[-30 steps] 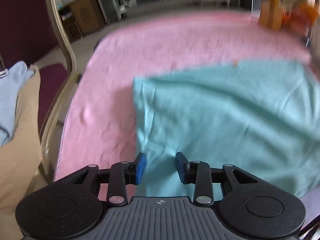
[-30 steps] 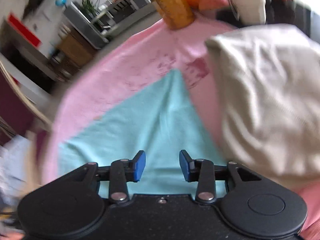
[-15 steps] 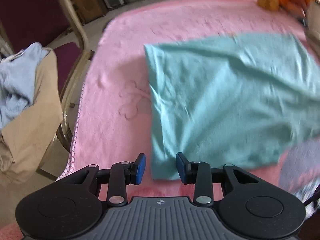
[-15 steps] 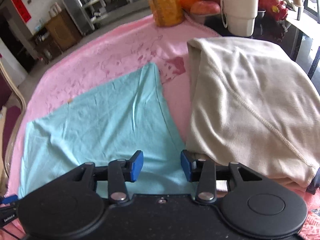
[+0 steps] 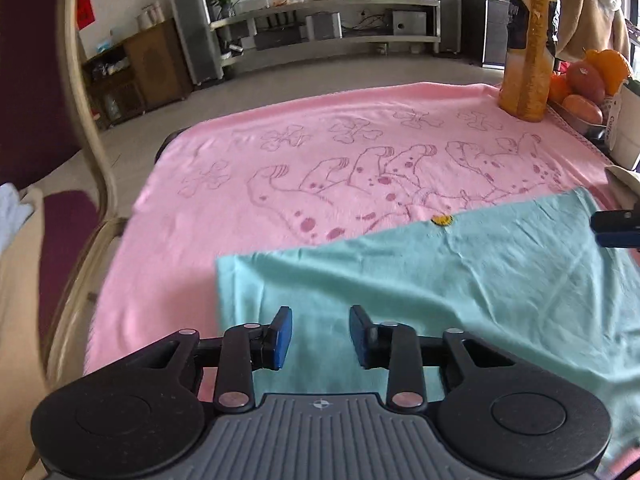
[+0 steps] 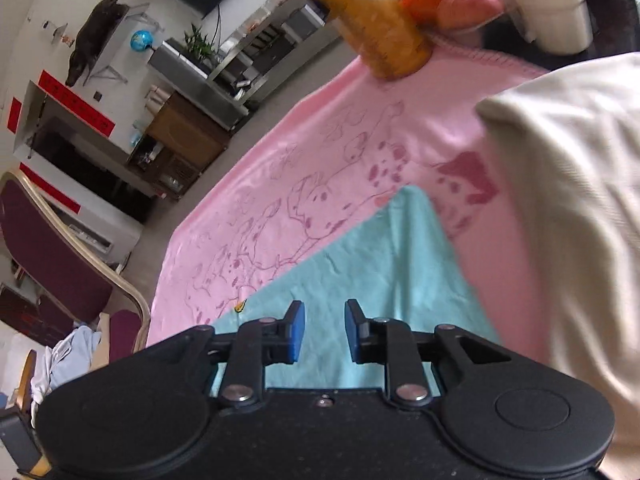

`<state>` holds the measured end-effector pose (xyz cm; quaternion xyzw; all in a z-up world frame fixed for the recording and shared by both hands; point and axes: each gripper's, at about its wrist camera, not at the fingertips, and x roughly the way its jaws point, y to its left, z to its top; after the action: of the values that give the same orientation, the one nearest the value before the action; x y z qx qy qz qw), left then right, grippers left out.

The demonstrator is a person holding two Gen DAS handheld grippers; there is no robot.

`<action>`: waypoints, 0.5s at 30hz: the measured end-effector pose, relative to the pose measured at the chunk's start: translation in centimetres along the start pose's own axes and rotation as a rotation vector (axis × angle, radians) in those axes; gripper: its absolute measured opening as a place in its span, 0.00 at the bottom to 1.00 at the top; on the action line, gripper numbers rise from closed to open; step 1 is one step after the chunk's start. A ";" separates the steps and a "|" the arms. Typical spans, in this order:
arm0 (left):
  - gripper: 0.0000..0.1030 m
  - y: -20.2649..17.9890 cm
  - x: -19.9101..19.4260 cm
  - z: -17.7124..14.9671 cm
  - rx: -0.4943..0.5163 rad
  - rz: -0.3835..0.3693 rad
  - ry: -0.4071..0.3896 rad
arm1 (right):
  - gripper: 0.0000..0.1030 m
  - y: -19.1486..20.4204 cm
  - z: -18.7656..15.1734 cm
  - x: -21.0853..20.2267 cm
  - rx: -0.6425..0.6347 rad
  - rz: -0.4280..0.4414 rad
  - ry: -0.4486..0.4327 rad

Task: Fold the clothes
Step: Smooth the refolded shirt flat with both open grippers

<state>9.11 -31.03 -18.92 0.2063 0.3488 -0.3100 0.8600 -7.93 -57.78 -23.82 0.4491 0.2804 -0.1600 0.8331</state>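
- Pink fleece blanket (image 5: 224,208) printed with spotted dogs and bones, spread over the table
- Tall orange-yellow plastic bottle (image 5: 527,52) standing at the blanket's far right corner
- Oranges and red fruit (image 5: 591,80) piled just beside the bottle
- Maroon upholstered chair with a pale curved frame (image 5: 86,128) at the left
- Brown wooden cabinet (image 5: 136,76) by the far wall

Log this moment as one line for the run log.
left gripper: open, over teal garment | right gripper: open, empty | garment flat on pink blanket
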 end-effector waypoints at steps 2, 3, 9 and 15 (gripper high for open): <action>0.20 -0.2 1.1 -0.1 0.025 -0.008 -0.013 | 0.22 -0.2 0.5 1.9 0.005 0.009 0.024; 0.20 -0.1 1.5 -0.2 0.028 -0.019 -0.005 | 0.22 -0.4 0.8 2.7 0.013 0.010 0.034; 0.21 -0.2 0.3 -2.6 0.195 0.095 0.133 | 0.02 -1.4 2.3 3.2 -0.012 -0.143 -0.053; 0.23 3.1 -2.0 -4.0 0.076 0.167 0.166 | 0.13 -1.0 1.9 2.2 -0.019 -0.170 -0.061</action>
<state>8.17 -25.70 -19.69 0.2921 0.3885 -0.2323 0.8425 -6.05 -59.91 -25.00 0.4107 0.2935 -0.2412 0.8289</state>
